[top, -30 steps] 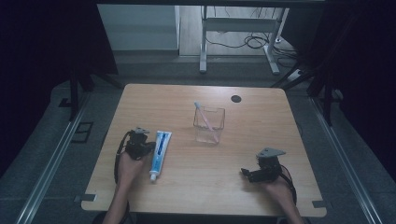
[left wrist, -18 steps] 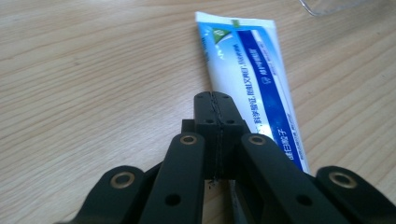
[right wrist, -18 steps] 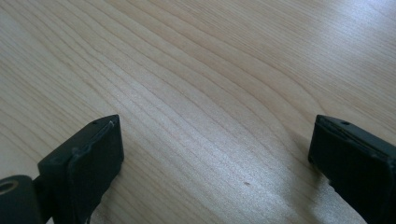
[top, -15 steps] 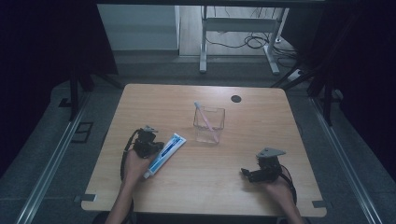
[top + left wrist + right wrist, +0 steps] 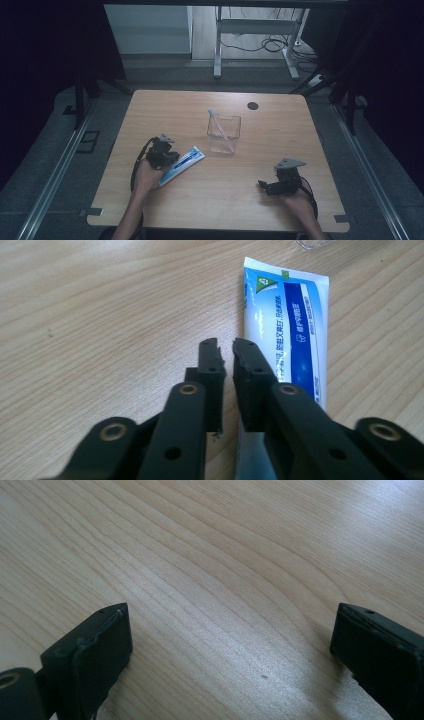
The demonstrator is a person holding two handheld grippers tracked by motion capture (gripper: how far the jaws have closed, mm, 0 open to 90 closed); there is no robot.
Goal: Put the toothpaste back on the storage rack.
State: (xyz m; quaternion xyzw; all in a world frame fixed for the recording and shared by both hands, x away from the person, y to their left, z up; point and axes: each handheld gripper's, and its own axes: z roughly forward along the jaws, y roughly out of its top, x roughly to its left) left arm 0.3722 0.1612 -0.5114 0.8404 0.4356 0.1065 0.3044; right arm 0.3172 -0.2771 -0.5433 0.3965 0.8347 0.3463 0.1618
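The toothpaste tube (image 5: 295, 335), judged light, soft and slippery, lay beside the left gripper (image 5: 227, 347), whose jaws had just been parting slightly, nothing between them; a grip across its flat middle was advised.

both grippers were black, two-jawed tools. the left gripper (image 5: 227, 347) had flat linkage arms joined by round metal rivets, with smaller screw holes along them, and ribbed, slightly chipped pads. a black cable looped from its body in the high view. the right gripper (image 5: 227, 635) had thick, blocky black pads, a grey three-cornered plate (image 5: 289, 163) on top and a black cable behind. both forearms were bare, without sleeves.
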